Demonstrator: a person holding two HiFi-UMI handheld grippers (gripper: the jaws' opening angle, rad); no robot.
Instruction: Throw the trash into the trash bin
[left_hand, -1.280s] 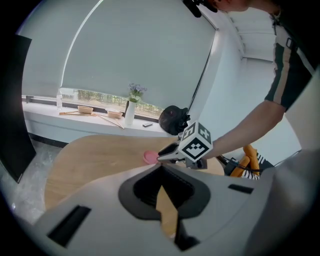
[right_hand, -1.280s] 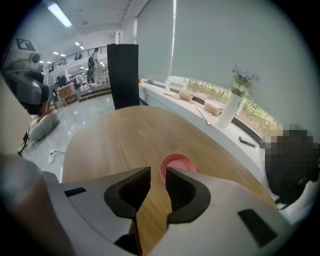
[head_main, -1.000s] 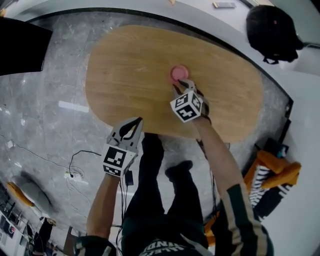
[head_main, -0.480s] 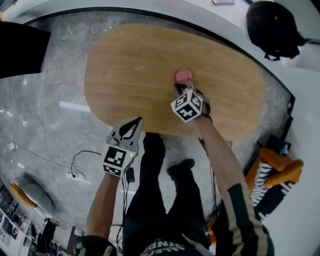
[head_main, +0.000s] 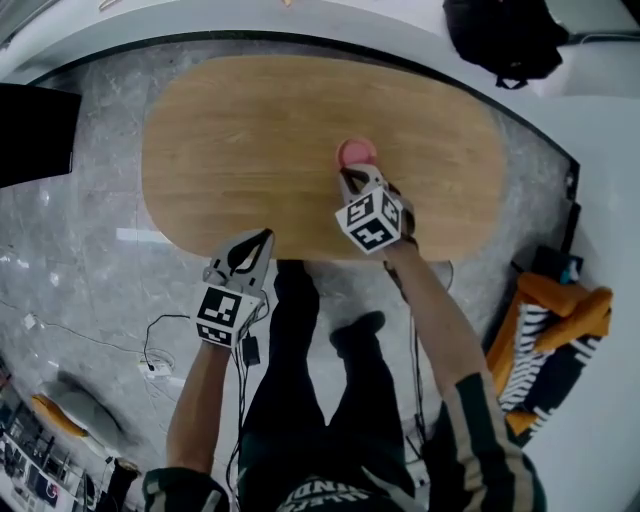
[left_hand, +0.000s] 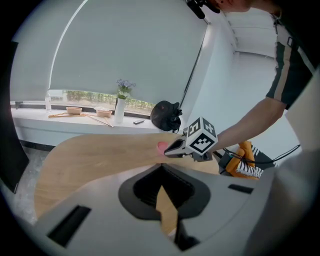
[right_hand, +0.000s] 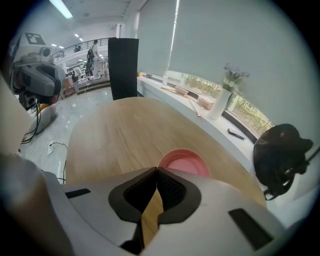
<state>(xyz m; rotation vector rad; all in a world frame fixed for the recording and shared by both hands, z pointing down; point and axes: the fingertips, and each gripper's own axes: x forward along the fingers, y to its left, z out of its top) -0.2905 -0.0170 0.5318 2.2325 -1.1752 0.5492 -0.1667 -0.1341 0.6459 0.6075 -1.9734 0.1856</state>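
A small pink cup (head_main: 357, 152) is over the oval wooden table (head_main: 250, 130), right of its middle. My right gripper (head_main: 348, 172) points steeply down at the cup's near side. Its jaws have just been closing and now stand shut on the near rim of the pink cup (right_hand: 182, 162). From the left gripper view, the right gripper (left_hand: 166, 151) has the pink cup (left_hand: 161, 146) at its tips. My left gripper (head_main: 264, 236) hovers at the table's near edge, apart from the cup. In its own view the left gripper (left_hand: 161, 166) has its tips together and holds nothing.
A black backpack (head_main: 500, 35) lies on the white ledge beyond the table, near a white vase with flowers (left_hand: 120, 107). A tall black box-shaped object (head_main: 30, 130) stands on the floor at left. An orange striped item (head_main: 555, 330) and floor cables (head_main: 160, 340) lie near my legs.
The right jaws have closed onto the cup's rim, and the cup has shifted slightly over the table. The left gripper has drifted closer to the table's near edge.
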